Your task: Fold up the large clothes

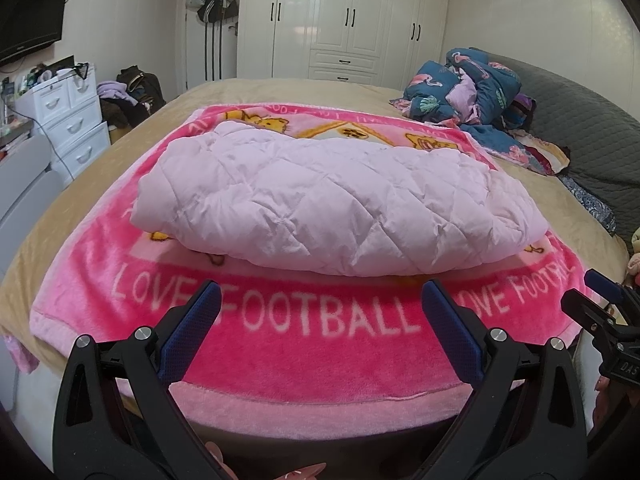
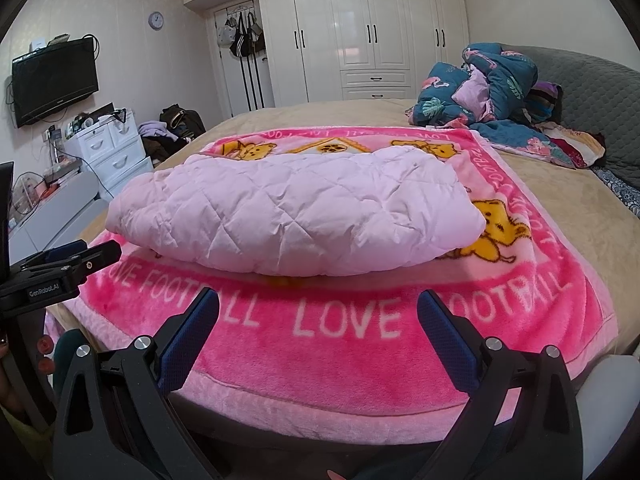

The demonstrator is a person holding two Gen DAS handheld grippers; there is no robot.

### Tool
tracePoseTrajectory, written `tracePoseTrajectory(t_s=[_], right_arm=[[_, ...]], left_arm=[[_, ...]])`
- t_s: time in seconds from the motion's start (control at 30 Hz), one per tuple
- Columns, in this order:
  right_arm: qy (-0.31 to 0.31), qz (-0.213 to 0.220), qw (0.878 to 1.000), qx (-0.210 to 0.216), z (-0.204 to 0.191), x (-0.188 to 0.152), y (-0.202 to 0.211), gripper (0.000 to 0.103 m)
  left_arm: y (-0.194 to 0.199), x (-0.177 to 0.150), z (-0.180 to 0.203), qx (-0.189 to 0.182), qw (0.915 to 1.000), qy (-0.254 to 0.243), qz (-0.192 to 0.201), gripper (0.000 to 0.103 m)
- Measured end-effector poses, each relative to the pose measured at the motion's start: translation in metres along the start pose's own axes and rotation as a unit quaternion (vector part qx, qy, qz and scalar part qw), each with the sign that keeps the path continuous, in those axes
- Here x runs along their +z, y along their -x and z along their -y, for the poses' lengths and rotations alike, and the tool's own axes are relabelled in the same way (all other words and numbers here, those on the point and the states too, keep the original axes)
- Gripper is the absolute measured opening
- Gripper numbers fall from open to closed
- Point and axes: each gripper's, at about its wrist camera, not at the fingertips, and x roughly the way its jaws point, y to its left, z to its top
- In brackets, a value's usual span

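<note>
Left gripper [image 1: 320, 300]: spread wide, nothing in it, hanging just off the near edge of the bed over the blanket's border.

Right gripper [image 2: 318, 310]: same deal, fingers apart and holding nothing, parked off the near edge too. It also peeks into the left wrist view at the right rim, mostly cut off.

Pink quilted coat [image 1: 320, 200]: folded into a puffy bundle, sitting in the middle of the blanket, well clear of both grippers. Its near edge is a rounded fold; what's tucked underneath can't be seen.

Pink blanket [image 1: 320, 360]: the "LOVE FOOTBALL" one, laid flat on the bed. There's a bare strip of it between the coat and the grippers, and its pale border hangs slightly over the near edge.

Bed [image 2: 580, 208]: tan cover, open on both sides of the blanket.

Blue bedding pile [image 2: 492, 92]: crumpled at the far right by the grey headboard [image 2: 592, 88], just touching the blanket's far corner.

Wardrobe [image 2: 372, 32]: white, past the bed's far side.

Drawer unit [image 1: 72, 120]: white, off to the left, top cluttered and hard to make out.
</note>
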Motion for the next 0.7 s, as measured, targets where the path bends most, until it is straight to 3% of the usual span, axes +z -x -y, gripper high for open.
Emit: tracePoseTrajectory(t_s=[0.7], right_arm=[[0.004,-0.001,1.0,-0.007,0.0002,0.0011,-0.0021,0.099]], left_arm=[[-0.0019,-0.001,-0.0005,-0.003,1.0,-0.004,-0.001,0.094]])
